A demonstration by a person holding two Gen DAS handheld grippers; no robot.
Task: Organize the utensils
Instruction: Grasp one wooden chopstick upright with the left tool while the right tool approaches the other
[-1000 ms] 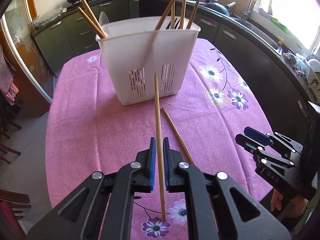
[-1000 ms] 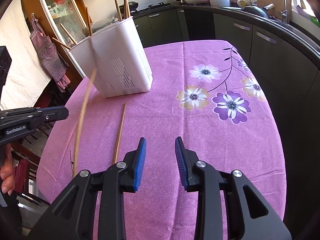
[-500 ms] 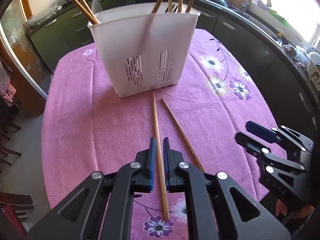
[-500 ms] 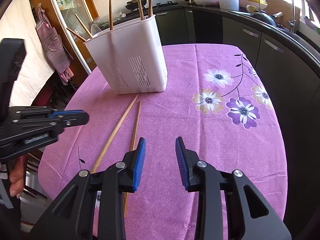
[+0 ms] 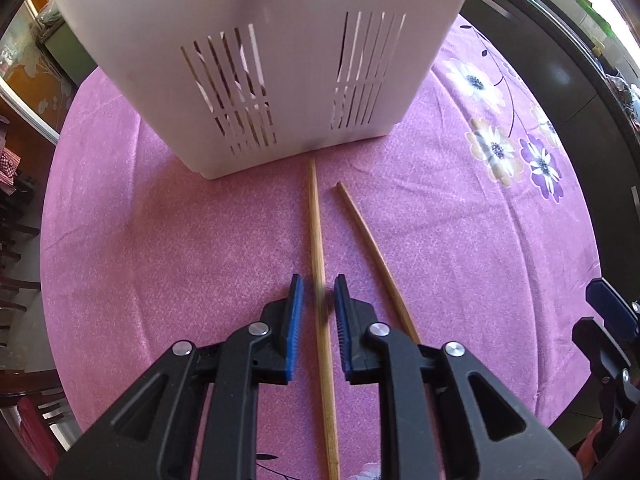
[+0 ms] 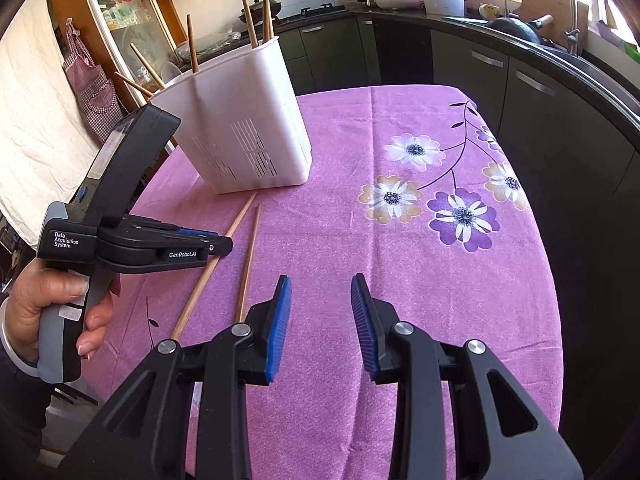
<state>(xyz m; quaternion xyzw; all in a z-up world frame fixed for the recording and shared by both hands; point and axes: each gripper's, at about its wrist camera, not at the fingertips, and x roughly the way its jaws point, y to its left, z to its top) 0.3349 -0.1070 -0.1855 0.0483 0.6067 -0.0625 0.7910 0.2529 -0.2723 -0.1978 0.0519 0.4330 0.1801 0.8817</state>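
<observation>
Two wooden chopsticks lie on the pink tablecloth in front of a white slotted utensil holder (image 5: 280, 60). The left chopstick (image 5: 316, 224) runs between the fingers of my left gripper (image 5: 318, 292), which is open around it with a gap on each side. The second chopstick (image 5: 368, 236) lies just right of it. In the right wrist view the holder (image 6: 240, 132) holds several upright chopsticks, and both loose chopsticks (image 6: 248, 256) lie beside my left gripper (image 6: 220, 246). My right gripper (image 6: 320, 292) is open and empty above the cloth.
The round table (image 6: 400, 260) has a pink floral cloth and drops off at its edges. Dark kitchen cabinets (image 6: 540, 92) and a counter with a sink curve around the back and right. A chair (image 5: 24, 264) stands at the left.
My left gripper lowered the chopstick onto the table, moved close to the holder and opened, letting go of it. My right gripper stayed open.
</observation>
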